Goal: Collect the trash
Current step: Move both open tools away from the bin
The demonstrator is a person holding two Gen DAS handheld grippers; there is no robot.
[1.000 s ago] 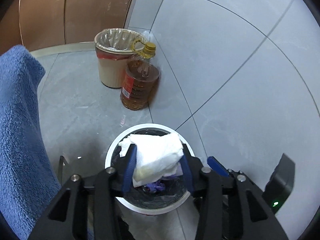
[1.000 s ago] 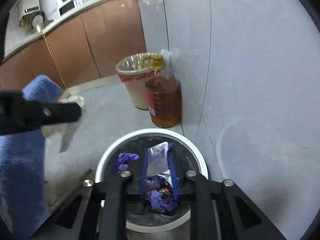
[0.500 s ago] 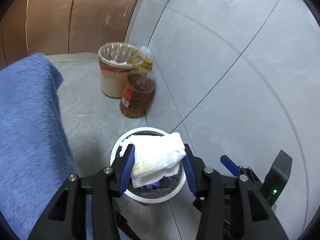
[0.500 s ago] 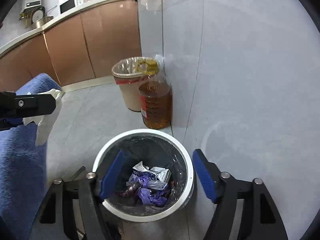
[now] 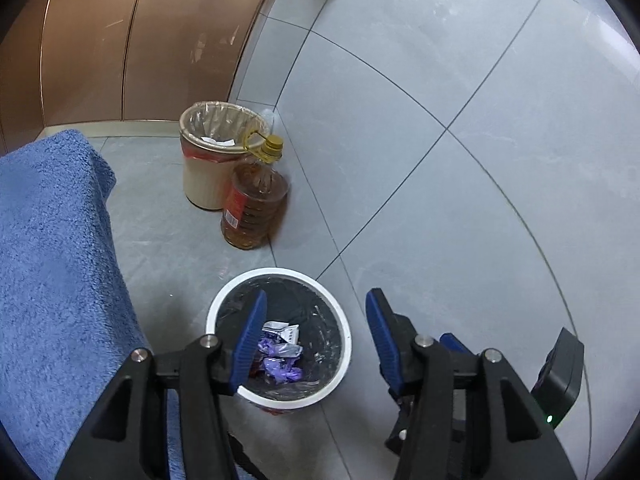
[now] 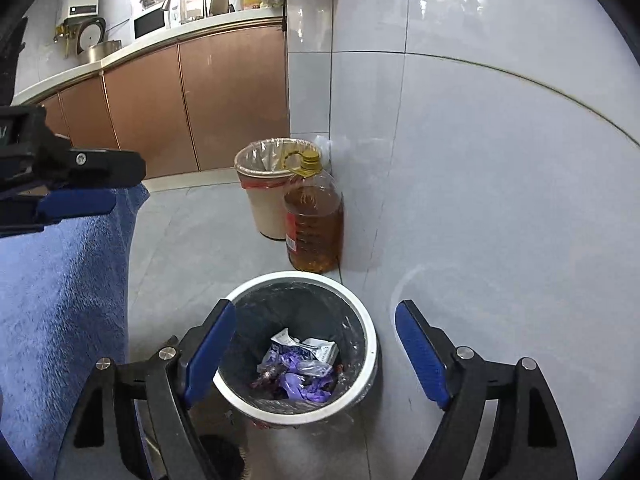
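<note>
No writing on the wrappers or on the red label of the oil bottle is sharp enough to read. The left claw hangs over the white-rimmed trash bin with blue pads spread wide and nothing between them; the right claw is likewise wide open and empty above the same bin. The trash, crumpled purple and silver wrappers, lies in a loose heap at the bin's bottom, with no clear long axis. A lined beige bin stands touching the bottle, against the tiled wall. A blue towel drapes at left.
</note>
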